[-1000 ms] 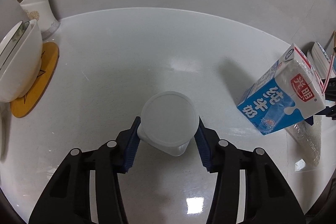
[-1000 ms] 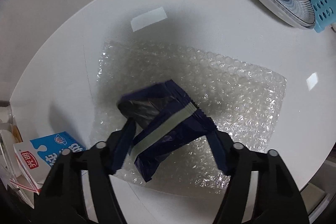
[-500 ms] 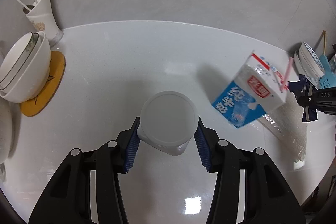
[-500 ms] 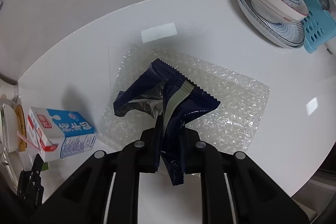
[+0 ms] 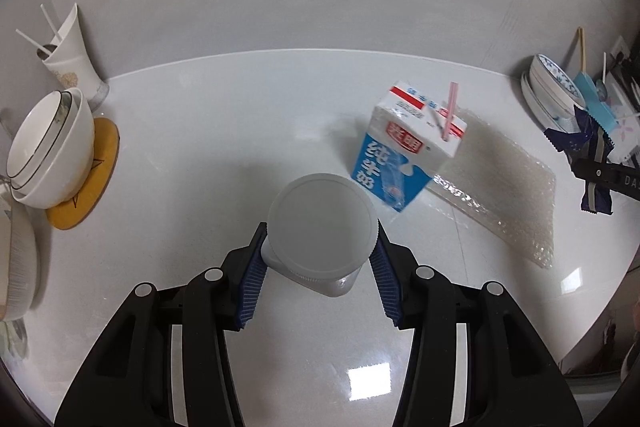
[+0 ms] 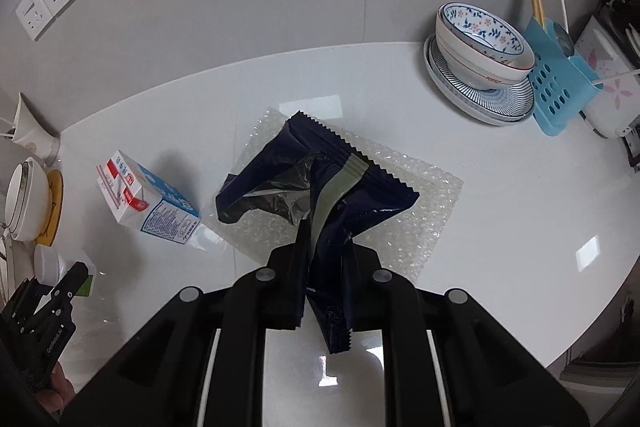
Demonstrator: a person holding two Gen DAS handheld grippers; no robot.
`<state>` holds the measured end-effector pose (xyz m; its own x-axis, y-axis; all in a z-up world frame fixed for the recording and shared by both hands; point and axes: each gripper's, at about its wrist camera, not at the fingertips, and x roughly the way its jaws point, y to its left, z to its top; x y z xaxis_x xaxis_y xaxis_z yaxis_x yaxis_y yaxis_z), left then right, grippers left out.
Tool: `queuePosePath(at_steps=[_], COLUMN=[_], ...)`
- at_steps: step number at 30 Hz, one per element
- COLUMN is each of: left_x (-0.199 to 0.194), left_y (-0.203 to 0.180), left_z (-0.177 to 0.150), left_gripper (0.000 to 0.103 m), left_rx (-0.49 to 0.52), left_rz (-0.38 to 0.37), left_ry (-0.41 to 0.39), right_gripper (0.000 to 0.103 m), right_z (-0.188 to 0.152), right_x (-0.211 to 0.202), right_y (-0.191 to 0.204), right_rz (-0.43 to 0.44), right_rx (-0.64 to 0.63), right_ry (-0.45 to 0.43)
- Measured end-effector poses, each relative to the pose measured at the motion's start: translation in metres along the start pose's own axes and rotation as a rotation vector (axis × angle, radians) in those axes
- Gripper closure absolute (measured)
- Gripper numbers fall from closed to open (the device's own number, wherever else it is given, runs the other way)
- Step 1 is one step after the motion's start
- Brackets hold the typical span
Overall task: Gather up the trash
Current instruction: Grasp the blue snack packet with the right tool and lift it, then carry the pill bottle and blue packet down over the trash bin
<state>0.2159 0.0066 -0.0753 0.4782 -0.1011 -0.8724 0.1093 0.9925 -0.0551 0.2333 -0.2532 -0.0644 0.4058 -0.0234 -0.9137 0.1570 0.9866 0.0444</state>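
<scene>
Left claw (image 5: 318,269) clamps a round white plastic tub (image 5: 320,227) by its sides, lid facing the camera, clear of the white worktop (image 5: 200,131). Right claw (image 6: 326,259) pinches a crumpled dark-blue foil wrapper (image 6: 320,195), long axis toward 12 o'clock, hanging above the bubble wrap sheet (image 6: 424,211). Blue-white milk carton (image 6: 148,199) lies tipped at 9 o'clock, uncollected.

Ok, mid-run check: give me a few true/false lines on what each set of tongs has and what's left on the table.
1. The left tongs grip a white lidded cup. True.
2. The right tongs are empty. False: shut on a dark blue wrapper.
3. The milk carton has a pink straw in it. True.
4. The bubble wrap is off the table. False: it lies flat there.
5. The milk carton lies inside a bowl. False: it's on the table.
</scene>
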Motion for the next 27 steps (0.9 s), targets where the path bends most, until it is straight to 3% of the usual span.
queuePosePath(at_steps=[2,11,27], left_x=[-0.008,-0.044,-0.084], left_y=[-0.004,-0.024,-0.062], left_z=[-0.004,-0.032,-0.103], left_gripper=[0.055,0.055,0.055], left_rx=[0.003,-0.012,-0.052], left_rz=[-0.023,0.002,0.015], left_ry=[-0.008,-0.017,-0.009], right_gripper=[0.090,0.090,0.090], right_z=[-0.004,-0.043,-0.132], right_x=[-0.009,-0.048,-0.086], right_y=[-0.006,-0.013,-0.037], right_rz=[-0.003,0.075,0.203], right_rx=[-0.007,-0.096,-0.200], right_ry=[-0.022,-0.098,-0.132])
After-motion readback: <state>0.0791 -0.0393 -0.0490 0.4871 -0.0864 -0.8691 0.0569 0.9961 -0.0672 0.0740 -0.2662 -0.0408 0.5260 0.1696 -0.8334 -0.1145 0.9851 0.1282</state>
